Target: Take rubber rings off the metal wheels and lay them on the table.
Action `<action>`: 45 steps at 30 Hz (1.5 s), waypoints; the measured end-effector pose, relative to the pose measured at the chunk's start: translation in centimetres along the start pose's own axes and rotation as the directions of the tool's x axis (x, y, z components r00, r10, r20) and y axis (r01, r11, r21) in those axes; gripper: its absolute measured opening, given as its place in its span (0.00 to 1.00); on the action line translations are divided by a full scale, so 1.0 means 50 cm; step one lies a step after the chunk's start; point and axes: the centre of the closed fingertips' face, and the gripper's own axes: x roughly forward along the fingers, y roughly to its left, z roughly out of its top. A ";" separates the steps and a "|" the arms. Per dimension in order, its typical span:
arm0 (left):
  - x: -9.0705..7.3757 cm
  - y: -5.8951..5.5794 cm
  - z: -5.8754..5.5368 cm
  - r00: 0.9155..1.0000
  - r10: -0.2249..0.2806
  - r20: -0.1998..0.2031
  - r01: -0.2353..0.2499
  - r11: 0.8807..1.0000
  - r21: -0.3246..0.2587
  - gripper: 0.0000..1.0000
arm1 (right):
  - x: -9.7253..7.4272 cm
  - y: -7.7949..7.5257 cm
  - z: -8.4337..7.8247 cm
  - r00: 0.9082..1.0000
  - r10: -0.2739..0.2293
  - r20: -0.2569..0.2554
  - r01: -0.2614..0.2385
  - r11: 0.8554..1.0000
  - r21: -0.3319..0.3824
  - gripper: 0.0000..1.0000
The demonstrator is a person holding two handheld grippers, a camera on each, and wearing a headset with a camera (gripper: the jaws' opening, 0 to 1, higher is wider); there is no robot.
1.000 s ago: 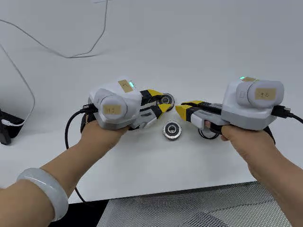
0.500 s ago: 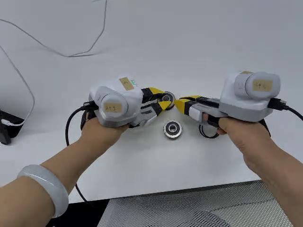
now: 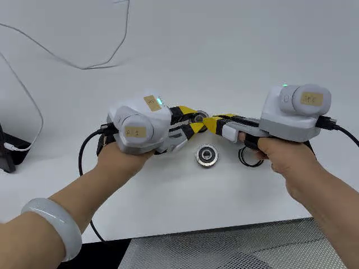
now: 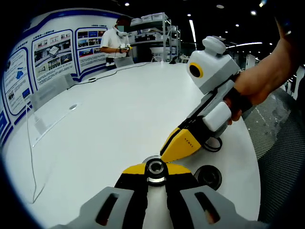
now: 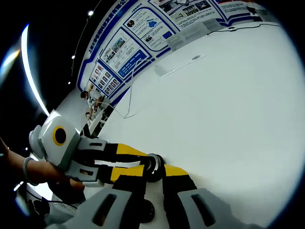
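My left gripper (image 3: 193, 121) is shut on a small metal wheel (image 3: 198, 117) and holds it above the white table (image 3: 235, 67). In the left gripper view the wheel (image 4: 156, 168) sits between my yellow tips. My right gripper (image 3: 210, 123) comes in from the right, and its tips meet the wheel's rim. In the right gripper view its jaws (image 5: 157, 171) close on the black rubber ring (image 5: 148, 160) around that wheel. A second wheel (image 3: 206, 155) lies flat on the table just below both grippers. A loose black ring (image 3: 250, 158) lies under my right hand.
A white cable (image 3: 84, 64) runs across the far left of the table. A black cable (image 3: 84, 151) trails from the left gripper, and a dark object (image 3: 5, 151) sits at the left edge. The table's front edge (image 3: 224, 224) is close, with grey mesh flooring below.
My right gripper has moved left and slightly up until its tips reach the wheel held in the left gripper. The left gripper has barely moved.
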 end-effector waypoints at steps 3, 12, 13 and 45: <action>0.001 0.002 -0.003 1.000 0.000 0.000 0.000 1.000 0.000 0.13 | 0.000 0.000 -0.001 1.000 0.007 0.008 -0.008 0.999 0.047 0.15; 0.002 0.005 -0.007 1.000 0.001 0.002 -0.001 1.000 0.000 0.13 | 0.003 -0.005 -0.005 1.000 0.014 0.026 -0.017 0.992 0.122 0.19; 0.002 0.005 -0.007 1.000 0.001 0.002 -0.001 1.000 -0.001 0.13 | 0.004 -0.006 -0.005 1.000 0.016 0.026 -0.019 0.991 0.134 0.19; 0.002 0.004 -0.007 1.000 0.000 0.005 0.000 1.000 -0.005 0.13 | -0.006 -0.004 -0.006 0.999 0.033 0.036 -0.039 0.983 0.181 0.06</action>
